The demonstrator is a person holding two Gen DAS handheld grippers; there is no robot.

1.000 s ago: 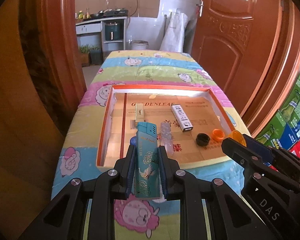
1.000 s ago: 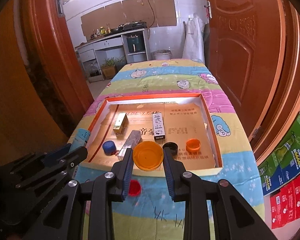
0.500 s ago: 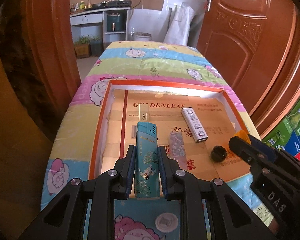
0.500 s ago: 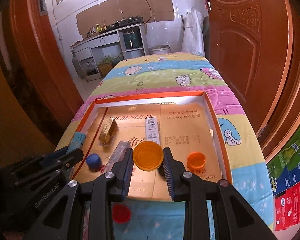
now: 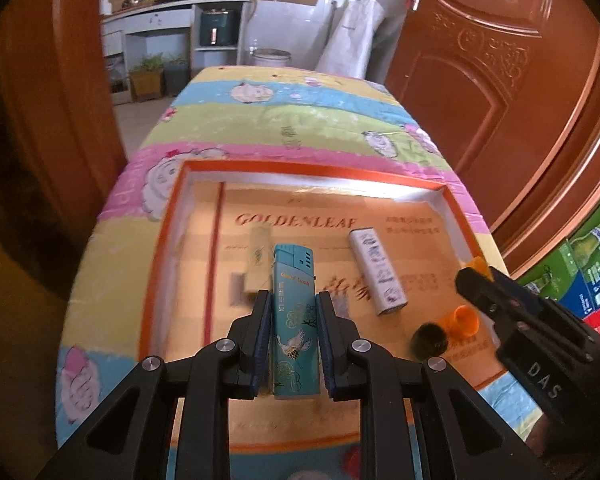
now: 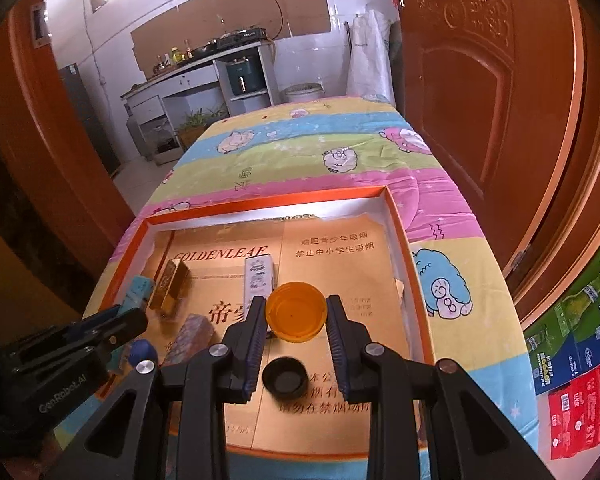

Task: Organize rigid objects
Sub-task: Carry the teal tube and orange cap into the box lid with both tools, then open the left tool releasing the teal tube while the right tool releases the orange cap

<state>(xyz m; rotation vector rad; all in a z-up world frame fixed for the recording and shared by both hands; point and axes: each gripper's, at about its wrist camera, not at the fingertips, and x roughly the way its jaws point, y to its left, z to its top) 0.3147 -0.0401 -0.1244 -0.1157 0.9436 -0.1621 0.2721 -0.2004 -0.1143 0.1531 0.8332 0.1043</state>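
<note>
My left gripper [image 5: 293, 300] is shut on a teal lighter [image 5: 294, 320] with a crane print, held over the orange-rimmed box lid [image 5: 312, 169]. In the right wrist view my right gripper [image 6: 296, 304] is shut on an orange bottle cap [image 6: 297, 312], also above the box lid [image 6: 260, 202]. Inside lie a white patterned lighter [image 5: 378, 274], a cream lighter [image 5: 257, 258], a black cap [image 6: 285, 378], a small orange cap [image 5: 462, 320], a gold lighter [image 6: 172, 286], a marbled lighter [image 6: 190, 338] and a blue cap [image 6: 143, 351].
The box rests on a table under a striped cartoon cloth [image 6: 324, 148]. Wooden doors [image 6: 496, 92] stand on both sides. Coloured cartons [image 6: 580, 360] sit on the floor at the right. A kitchen counter [image 6: 204, 68] is far behind.
Both grippers have moved forward and down over the box with their loads still held. The box contents now look larger and closer, and the red cap in front of the box has dropped out of sight.
</note>
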